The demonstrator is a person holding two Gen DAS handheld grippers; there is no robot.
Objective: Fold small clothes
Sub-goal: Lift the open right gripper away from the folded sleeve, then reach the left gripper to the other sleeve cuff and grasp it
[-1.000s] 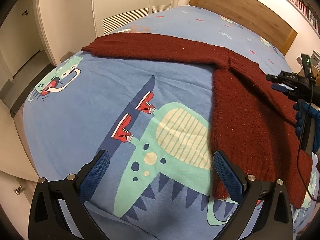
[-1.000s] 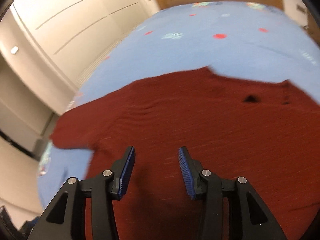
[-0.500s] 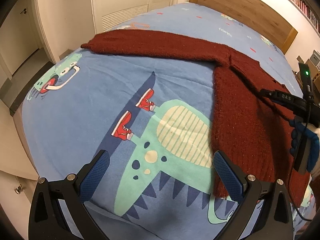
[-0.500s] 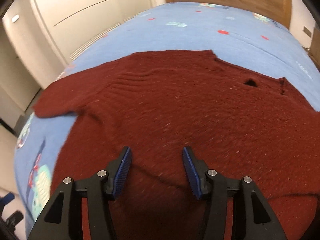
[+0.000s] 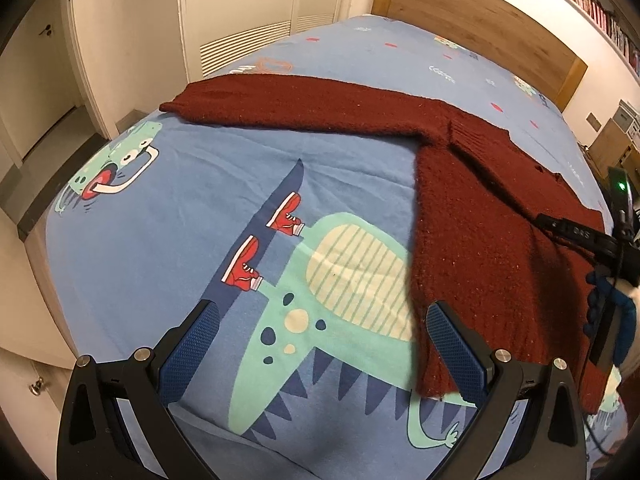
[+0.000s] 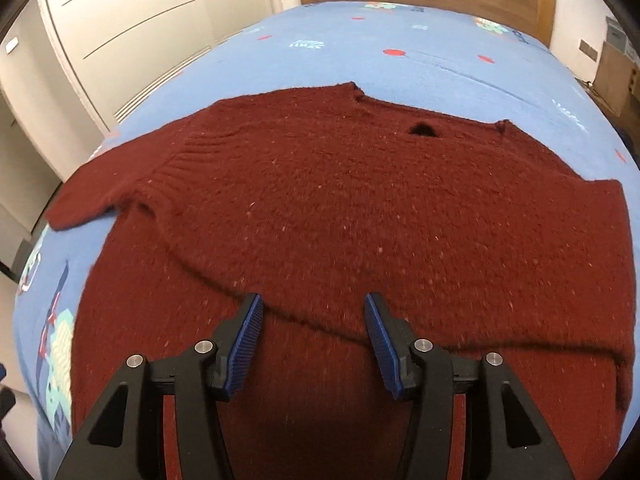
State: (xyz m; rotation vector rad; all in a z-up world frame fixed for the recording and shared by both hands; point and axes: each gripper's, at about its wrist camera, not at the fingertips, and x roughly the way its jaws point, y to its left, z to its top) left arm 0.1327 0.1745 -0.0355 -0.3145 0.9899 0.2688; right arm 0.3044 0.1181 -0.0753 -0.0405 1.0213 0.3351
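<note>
A dark red knitted sweater (image 6: 360,208) lies flat on the blue dinosaur-print bed cover (image 5: 180,216). One sleeve (image 5: 304,108) stretches out to the left. The other sleeve is folded across the body, and its edge makes a ridge (image 6: 304,320) just ahead of my right gripper (image 6: 314,330), which is open and empty over the sweater's body. My left gripper (image 5: 320,336) is wide open and empty above the cover, with its right finger at the sweater's lower left corner (image 5: 436,380). The right gripper also shows at the right edge of the left wrist view (image 5: 580,236).
The bed's left edge (image 5: 44,240) drops off to the floor. White wardrobe doors (image 5: 256,12) stand to the left and a wooden headboard (image 5: 480,20) is at the far end. A cable hangs from the right gripper (image 5: 588,416).
My right gripper has pulled back and risen over the sweater, so more of it shows, and has opened a little wider. The left gripper has barely moved.
</note>
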